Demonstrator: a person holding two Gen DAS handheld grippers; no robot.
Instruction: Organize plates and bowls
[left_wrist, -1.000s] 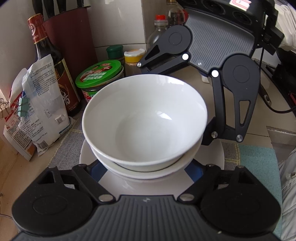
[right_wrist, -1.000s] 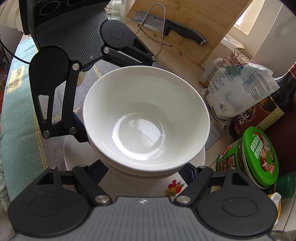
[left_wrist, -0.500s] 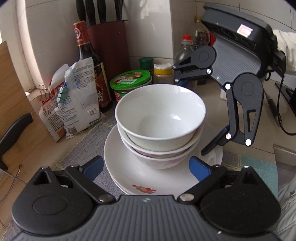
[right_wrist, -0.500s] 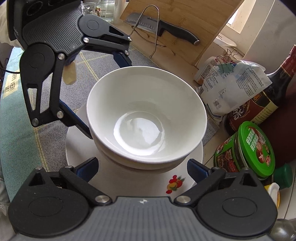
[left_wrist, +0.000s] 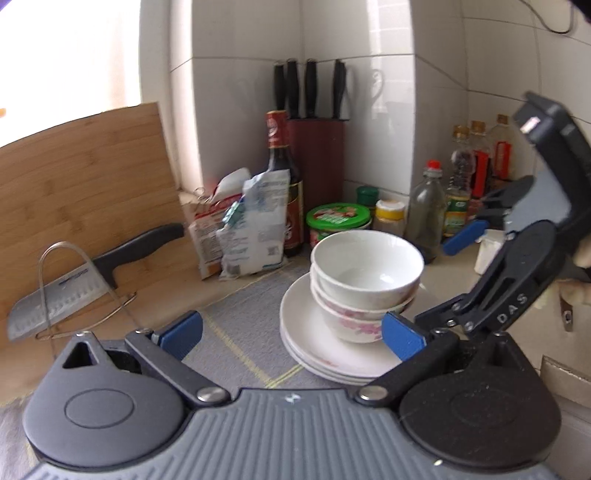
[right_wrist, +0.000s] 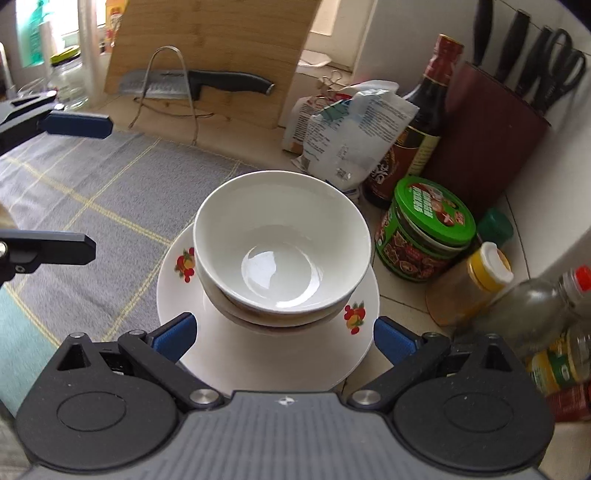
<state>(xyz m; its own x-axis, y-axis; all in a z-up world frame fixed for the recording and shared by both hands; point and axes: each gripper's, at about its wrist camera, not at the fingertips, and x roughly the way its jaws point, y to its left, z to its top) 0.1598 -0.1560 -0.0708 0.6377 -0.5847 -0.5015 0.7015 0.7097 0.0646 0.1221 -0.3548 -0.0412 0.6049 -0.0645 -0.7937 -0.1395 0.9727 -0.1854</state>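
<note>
A plain white glazed bowl (right_wrist: 282, 243) sits nested on a pink-flowered white bowl (left_wrist: 351, 321), and both rest on a small stack of white plates with fruit decals (right_wrist: 173, 295) at the centre of the right wrist view, on a grey cloth mat with yellow lines (right_wrist: 92, 192). The right gripper (right_wrist: 282, 336) hovers at six o'clock of the stack, jaws spread wide and holding nothing, blue pads flanking the plate rim without touching it. The left gripper (left_wrist: 291, 332) is likewise spread and empty, the stack at its one o'clock. The organizing looks nearly or wholly finished. The main risk I see is the bowls: they sit toward one side of the plates, so a bump from either blue pad could tip or slide them. At three o'clock, a green-lidded jar (right_wrist: 424, 229) and a dark sauce bottle (right_wrist: 417, 125) stand near the plates, so a careless sideways swing of the right gripper could knock them.
</note>
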